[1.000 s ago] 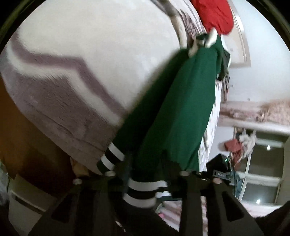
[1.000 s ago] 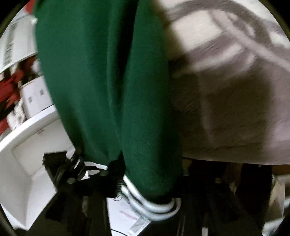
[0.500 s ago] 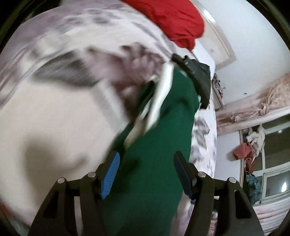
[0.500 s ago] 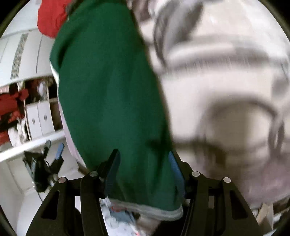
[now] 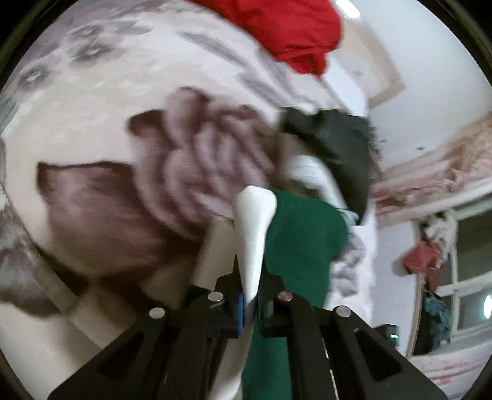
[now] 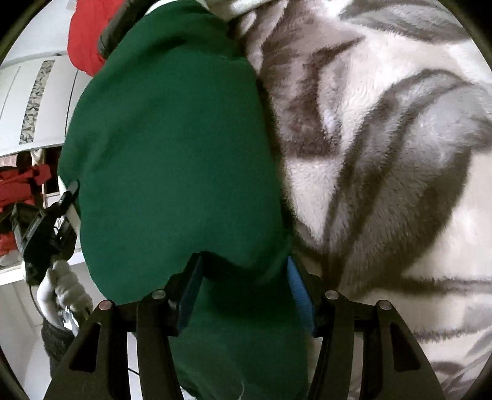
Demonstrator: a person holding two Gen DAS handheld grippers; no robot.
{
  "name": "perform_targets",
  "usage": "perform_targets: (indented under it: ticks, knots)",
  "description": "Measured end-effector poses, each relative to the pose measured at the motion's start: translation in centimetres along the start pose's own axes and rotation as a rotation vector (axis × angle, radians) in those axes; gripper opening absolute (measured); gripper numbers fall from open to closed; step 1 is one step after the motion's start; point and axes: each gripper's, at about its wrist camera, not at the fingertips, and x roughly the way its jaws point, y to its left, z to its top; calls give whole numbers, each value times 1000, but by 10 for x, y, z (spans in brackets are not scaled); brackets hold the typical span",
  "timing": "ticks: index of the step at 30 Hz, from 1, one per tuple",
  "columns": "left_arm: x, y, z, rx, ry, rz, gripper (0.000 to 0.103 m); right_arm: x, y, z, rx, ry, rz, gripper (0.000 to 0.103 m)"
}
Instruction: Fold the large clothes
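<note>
We are working on the green garment, a big soft knit piece that lies folded over on the bed, on top of the fleecy grey-and-cream blanket. It looks thick and limp: it sags wherever it is unsupported, it will not hold a crease by itself, and we judge it heavy enough to drag when only one corner is lifted. It seems grippy rather than slippery against the fleece, so sliding it would bunch both layers. The best holds, we think, are the firmer parts, the white trim and the ribbed hems, taken at two points along one edge so the cloth hangs flat between them.

Our left hand-held gripper is clenched tight on that white trim, a pale strip running up from between the pads with green cloth beside it. Our right hand-held gripper straddles a thick fold of the green cloth; its blue pads sit at either side of the bundle, but we cannot tell whether they press it or merely flank it.

Further out, a red garment lies heaped at the far side of the bed, with a dark garment between it and the green one. The left view is blurred, so finer detail there is uncertain.
</note>
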Motion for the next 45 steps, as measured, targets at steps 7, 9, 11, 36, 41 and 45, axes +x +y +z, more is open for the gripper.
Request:
perform_targets:
  ticks: [7, 9, 11, 36, 41, 45]
  knots:
    - [35, 63, 4, -205, 92, -78, 12, -30, -27, 33, 1, 28, 9, 58]
    - [24, 65, 0, -226, 74, -88, 25, -50, -15, 37, -10, 10, 22, 58]
    - [15, 64, -3, -223, 53, -88, 28, -59, 1, 65, -36, -18, 64, 58]
    - [-23, 44, -61, -81, -11, -105, 7, -58, 32, 139, -20, -115, -35, 60]
    - [-9, 89, -40, -100, 74, -94, 4, -72, 3, 73, 147, -129, -15, 60]
    - [-38, 109, -26, -139, 15, -63, 3, -81, -1, 20, 138, -127, -73, 60]
